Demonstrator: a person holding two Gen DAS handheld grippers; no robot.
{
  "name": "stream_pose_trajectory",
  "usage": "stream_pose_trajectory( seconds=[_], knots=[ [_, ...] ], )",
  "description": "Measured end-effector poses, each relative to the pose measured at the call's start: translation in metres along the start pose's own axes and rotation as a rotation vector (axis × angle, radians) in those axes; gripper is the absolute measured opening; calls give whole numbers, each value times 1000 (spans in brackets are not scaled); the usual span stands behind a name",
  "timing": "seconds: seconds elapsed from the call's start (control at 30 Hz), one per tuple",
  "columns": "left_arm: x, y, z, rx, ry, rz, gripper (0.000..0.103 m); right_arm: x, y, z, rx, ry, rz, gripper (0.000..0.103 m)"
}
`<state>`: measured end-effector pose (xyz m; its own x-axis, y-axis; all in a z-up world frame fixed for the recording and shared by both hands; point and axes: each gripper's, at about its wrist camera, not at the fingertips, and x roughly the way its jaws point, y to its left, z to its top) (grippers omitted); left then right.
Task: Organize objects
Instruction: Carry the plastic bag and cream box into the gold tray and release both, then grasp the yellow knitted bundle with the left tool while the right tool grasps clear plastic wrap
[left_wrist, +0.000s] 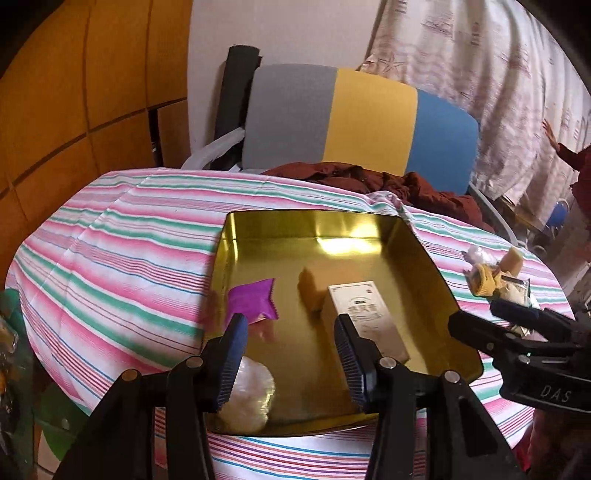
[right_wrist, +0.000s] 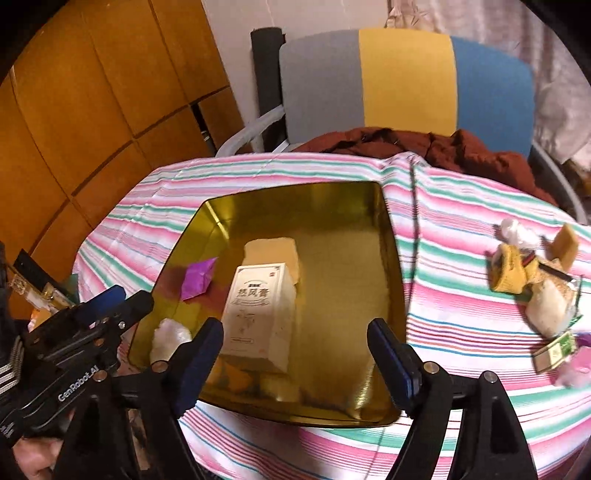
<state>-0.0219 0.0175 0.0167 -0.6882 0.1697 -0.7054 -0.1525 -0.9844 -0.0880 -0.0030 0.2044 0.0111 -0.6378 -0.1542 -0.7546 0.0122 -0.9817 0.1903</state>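
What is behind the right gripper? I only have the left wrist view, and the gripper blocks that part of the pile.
Observer: The right wrist view shows a small green-and-white carton on the cloth, on the near side of the pile.
Operator: Is the right gripper holding anything?
Observer: No. The right gripper is wide open and its pads touch nothing. It is over the near end of the tin.
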Motion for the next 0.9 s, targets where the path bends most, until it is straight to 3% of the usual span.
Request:
stream_pose_trajectory(
  seconds=[0.33, 0.7, 0.9],
  knots=[
    [-1, -38, 1, 97, -4, -38, 49, -23, -21, -3, 7, -100, -106, 87],
    [6, -76, 2, 183, 9, -75, 49, -31, -56, -7, 56, -120, -195, 90],
    [11, -102, 3, 235, 17, -136, 49, -35, -87, -10, 102, -116, -253, 90]
  ],
)
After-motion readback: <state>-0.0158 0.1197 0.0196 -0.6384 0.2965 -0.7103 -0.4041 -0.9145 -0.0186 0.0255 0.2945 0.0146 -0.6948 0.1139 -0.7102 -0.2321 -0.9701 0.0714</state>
